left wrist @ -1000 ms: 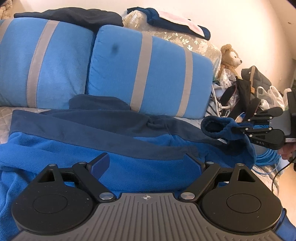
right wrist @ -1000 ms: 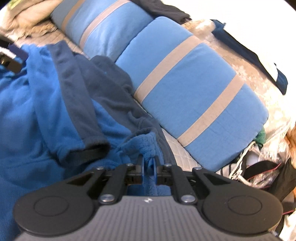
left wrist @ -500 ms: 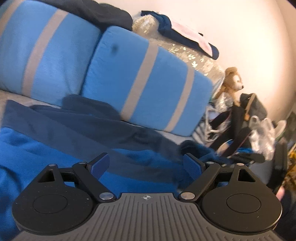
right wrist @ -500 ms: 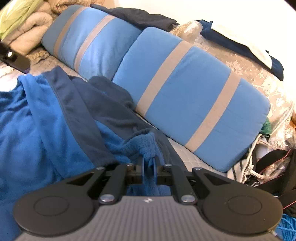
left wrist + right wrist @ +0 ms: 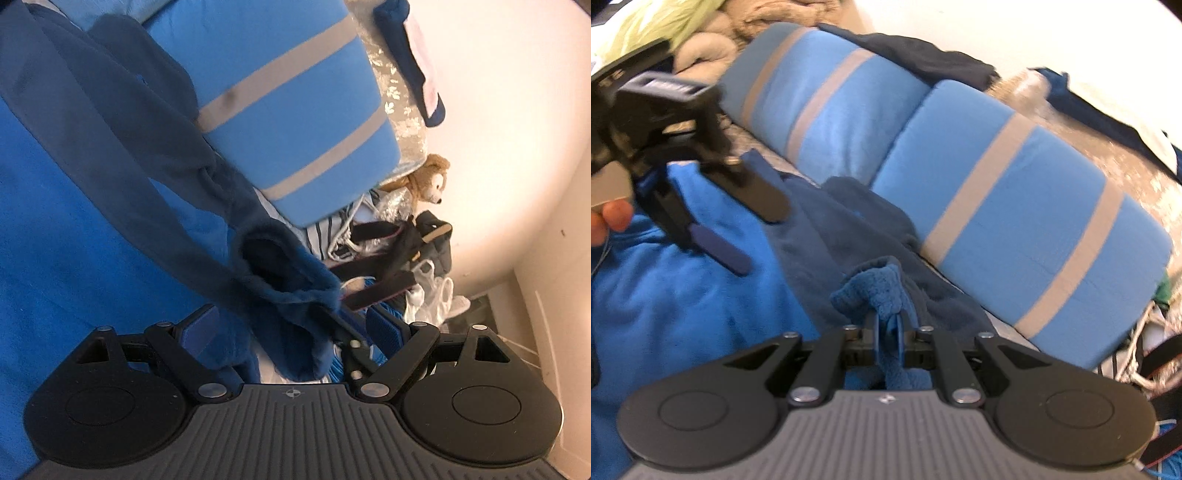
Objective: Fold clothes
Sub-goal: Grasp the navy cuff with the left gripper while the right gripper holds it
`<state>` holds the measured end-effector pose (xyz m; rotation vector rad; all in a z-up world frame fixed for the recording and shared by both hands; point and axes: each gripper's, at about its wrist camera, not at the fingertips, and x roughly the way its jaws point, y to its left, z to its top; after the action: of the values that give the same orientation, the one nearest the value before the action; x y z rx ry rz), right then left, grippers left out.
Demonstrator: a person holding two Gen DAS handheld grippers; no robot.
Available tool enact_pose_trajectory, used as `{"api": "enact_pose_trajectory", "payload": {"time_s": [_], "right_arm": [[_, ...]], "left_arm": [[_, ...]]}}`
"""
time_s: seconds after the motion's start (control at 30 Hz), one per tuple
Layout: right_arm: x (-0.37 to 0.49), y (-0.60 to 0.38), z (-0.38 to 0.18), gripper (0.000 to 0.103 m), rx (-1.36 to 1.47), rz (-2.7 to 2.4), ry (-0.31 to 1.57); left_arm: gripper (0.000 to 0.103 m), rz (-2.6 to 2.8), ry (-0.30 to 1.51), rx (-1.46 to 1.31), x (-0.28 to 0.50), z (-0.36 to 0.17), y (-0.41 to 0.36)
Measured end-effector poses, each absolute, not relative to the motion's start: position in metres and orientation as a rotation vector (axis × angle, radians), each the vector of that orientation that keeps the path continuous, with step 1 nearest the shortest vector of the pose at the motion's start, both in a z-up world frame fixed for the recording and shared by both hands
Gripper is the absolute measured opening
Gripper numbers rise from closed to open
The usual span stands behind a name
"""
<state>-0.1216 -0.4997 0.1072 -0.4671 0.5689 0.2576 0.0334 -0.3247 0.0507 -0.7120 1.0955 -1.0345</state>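
A bright blue fleece garment (image 5: 74, 221) with navy trim lies spread on the bed in front of the cushions. Its navy sleeve ends in a fluffy cuff (image 5: 882, 288), and my right gripper (image 5: 888, 339) is shut on that cuff and lifts it off the bed. In the left wrist view the cuff (image 5: 295, 295) hangs between the wide-apart fingers of my left gripper (image 5: 291, 328), which is open and tilted. The right wrist view shows the left gripper (image 5: 761, 238) at the upper left, open over the garment (image 5: 665, 295), with a hand (image 5: 609, 221) behind it.
Two blue cushions with grey stripes (image 5: 1015, 221) lean along the back of the bed. A teddy bear (image 5: 424, 181), dark bags with straps (image 5: 424, 240) and plastic bags pile up at the bed's right end by the wall. Folded blankets (image 5: 701, 37) lie at the far left.
My left gripper swung right and rolled over, so the cuff now sits between its open fingers. The right gripper kept its hold on the cuff and shifted slightly.
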Motion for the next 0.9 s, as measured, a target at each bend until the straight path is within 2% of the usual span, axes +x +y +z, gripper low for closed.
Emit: {"api": "enact_pose_trajectory", "payload": {"time_s": [0.43,0.9], "right_arm": [[-0.129,-0.459,0.097,0.01,-0.547,0.297,0.522],[-0.157,-0.423,0.088,0.01,-0.773,0.325,0.421]], "left_arm": [[0.087,-1.008,1.169,-0.797,0.046,0.039,-0.338],[0.086,-0.968,1.189,-0.858,0.056,0.037,-0.338]]}}
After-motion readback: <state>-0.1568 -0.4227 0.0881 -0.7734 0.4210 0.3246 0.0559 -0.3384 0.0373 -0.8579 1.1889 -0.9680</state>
